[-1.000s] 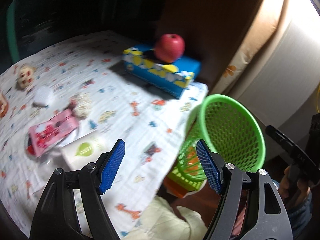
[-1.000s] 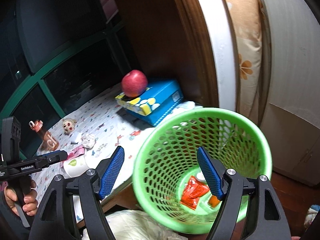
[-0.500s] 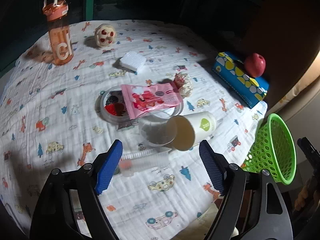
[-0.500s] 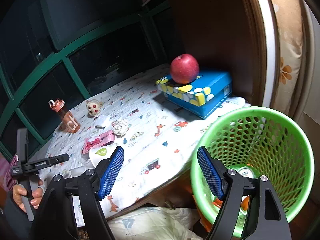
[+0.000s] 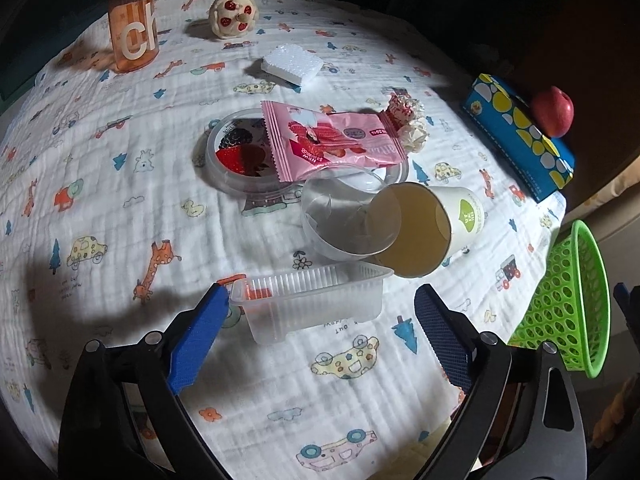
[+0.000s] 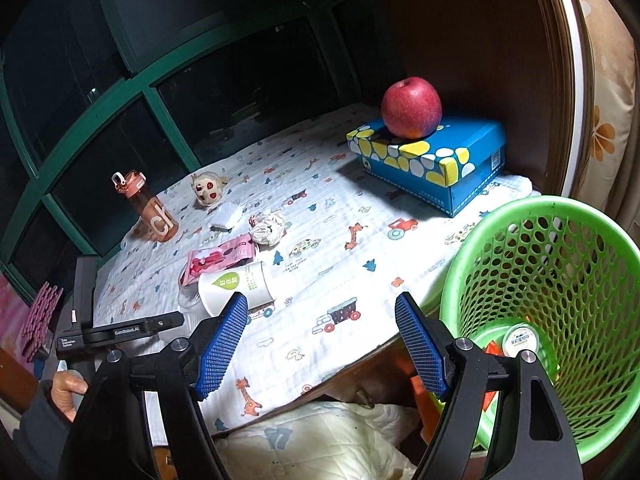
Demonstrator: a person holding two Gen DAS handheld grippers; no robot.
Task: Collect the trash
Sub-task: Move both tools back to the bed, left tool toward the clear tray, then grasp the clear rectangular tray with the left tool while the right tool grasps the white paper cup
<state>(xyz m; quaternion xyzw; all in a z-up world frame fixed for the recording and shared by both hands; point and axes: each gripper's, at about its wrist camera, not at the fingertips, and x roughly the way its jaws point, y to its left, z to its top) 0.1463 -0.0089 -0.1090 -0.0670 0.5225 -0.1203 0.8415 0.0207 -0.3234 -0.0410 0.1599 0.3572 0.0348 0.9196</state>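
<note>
Your left gripper (image 5: pixel 316 328) pointed down at the clear plastic tray (image 5: pixel 310 302), its jaws opening and the tray between them, the left pad just beside the tray's end and the right one apart from it. Just behind the tray lay a clear cup (image 5: pixel 344 216) and a tipped paper cup (image 5: pixel 428 228) – further back the pink wrapper (image 5: pixel 332 142) over a round lid (image 5: pixel 236 156), then crumpled paper (image 5: pixel 408 124), a white sponge (image 5: pixel 292 64) and the orange bottle (image 5: pixel 130 20). Your right gripper (image 6: pixel 320 340) stood released with nothing between its pads, above the table edge, and the green basket (image 6: pixel 576 280) – some trash on its bottom – was just beside it, at the table's right.
</note>
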